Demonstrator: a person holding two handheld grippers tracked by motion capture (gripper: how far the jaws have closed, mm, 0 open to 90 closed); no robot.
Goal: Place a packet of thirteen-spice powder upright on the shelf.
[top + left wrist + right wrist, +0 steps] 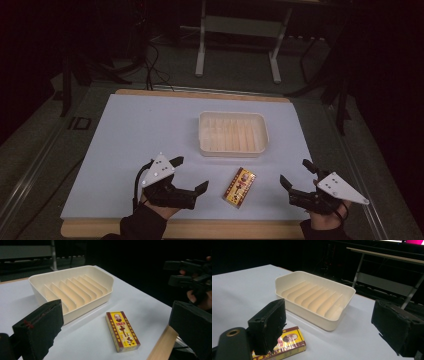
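Note:
A small yellow and red box (pixel 240 186) with printed characters lies flat near the table's front edge, between the two grippers; it also shows as the box (pixel 122 330) and the box (pixel 288 341). A cream ribbed tray (pixel 232 148) sits empty behind it, also seen as the tray (pixel 72 275) and the tray (pixel 312 312). My left gripper (pixel 192 175) is open, left of the box. My right gripper (pixel 295 172) is open, to the box's right. Nothing is between either pair of jaws.
The table has a white top (pixel 145 135) with a wooden edge (pixel 200 229) at the front. Beyond the far edge stand a metal frame's legs (pixel 202 50) and cables on a dark floor.

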